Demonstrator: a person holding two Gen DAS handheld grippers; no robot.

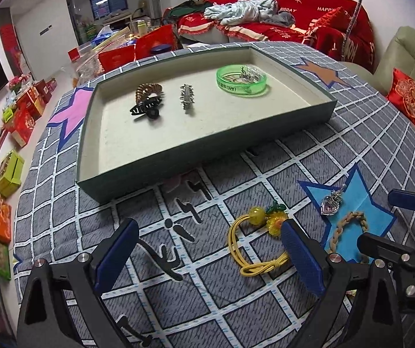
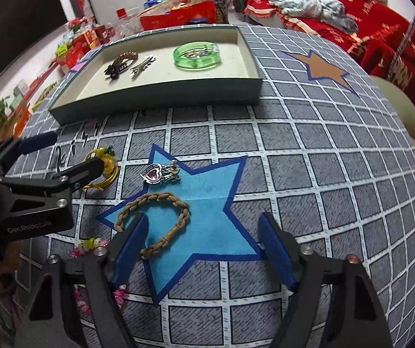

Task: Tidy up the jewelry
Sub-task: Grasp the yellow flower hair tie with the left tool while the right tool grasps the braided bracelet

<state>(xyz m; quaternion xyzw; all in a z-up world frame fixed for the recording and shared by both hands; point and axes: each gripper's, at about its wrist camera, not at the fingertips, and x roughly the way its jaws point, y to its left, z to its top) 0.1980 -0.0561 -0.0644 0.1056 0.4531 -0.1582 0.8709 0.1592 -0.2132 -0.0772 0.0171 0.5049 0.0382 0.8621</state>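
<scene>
sorting is partly done: the tray (image 1: 309,110) already holds a black hair claw (image 1: 146,108), a silver clip (image 1: 186,97) and a green bangle (image 1: 241,81), while the yellow hair tie (image 1: 254,243), the heart pendant (image 2: 156,174) and the braided bracelet (image 2: 155,220) lie on the checked cloth (image 2: 323,174) in front of it. the left gripper (image 1: 210,249) hovers with fingers wide apart and empty, its right finger just beside the yellow hair tie; the right gripper (image 2: 204,249) is likewise spread and empty, its left finger at the braided bracelet on the blue star (image 2: 210,203). judged next move: centre one gripper over its nearest item, lower until the fingers straddle it, close, then carry it to bare tray floor.
</scene>
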